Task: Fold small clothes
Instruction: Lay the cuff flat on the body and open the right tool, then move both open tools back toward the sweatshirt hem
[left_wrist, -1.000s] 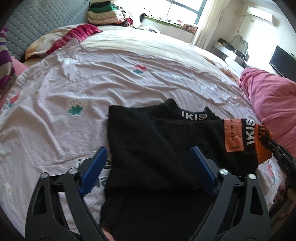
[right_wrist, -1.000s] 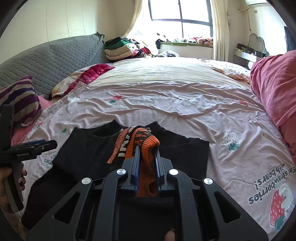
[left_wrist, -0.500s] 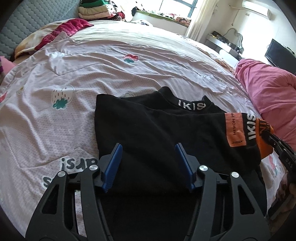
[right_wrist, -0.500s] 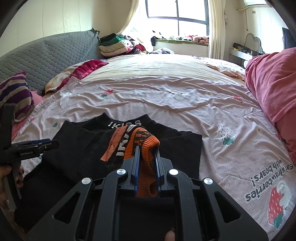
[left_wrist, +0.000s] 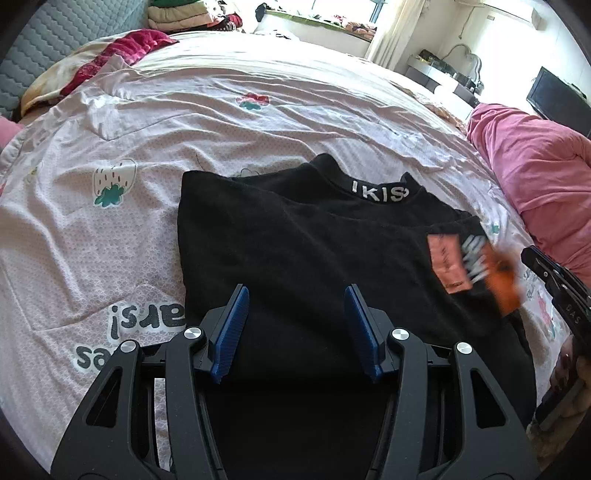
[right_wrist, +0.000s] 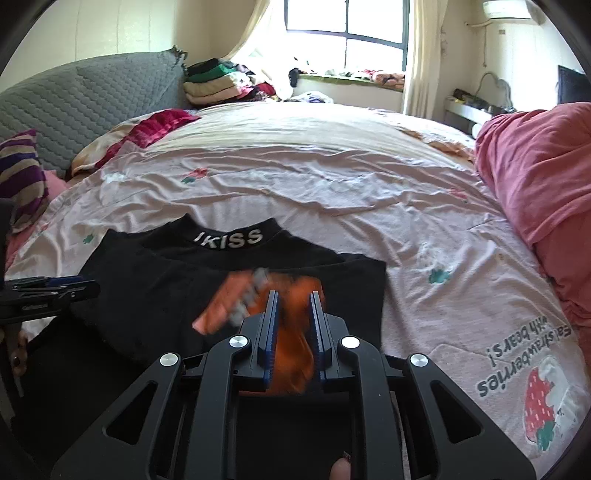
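A black sweater (left_wrist: 295, 240) with an "IKISS" collar and an orange cuff (left_wrist: 506, 284) lies on the pink bed sheet (left_wrist: 110, 229). It also shows in the right wrist view (right_wrist: 155, 284). My left gripper (left_wrist: 295, 325) is open above the sweater's near part. My right gripper (right_wrist: 293, 325) has its jaws slightly apart around the blurred orange cuff (right_wrist: 295, 347), which looks to be slipping out. The right gripper also shows at the right edge of the left wrist view (left_wrist: 532, 258).
A pink duvet (right_wrist: 539, 177) is heaped at the right. A grey quilted headboard (right_wrist: 74, 99), a striped pillow (right_wrist: 22, 173) and a red cloth (right_wrist: 155, 125) are at the left. Folded clothes (right_wrist: 218, 81) are stacked at the far end by the window.
The right gripper's jaws have parted and the orange cuff is blurred and dropping. The left gripper's jaws have narrowed and it has moved forward over the sweater.
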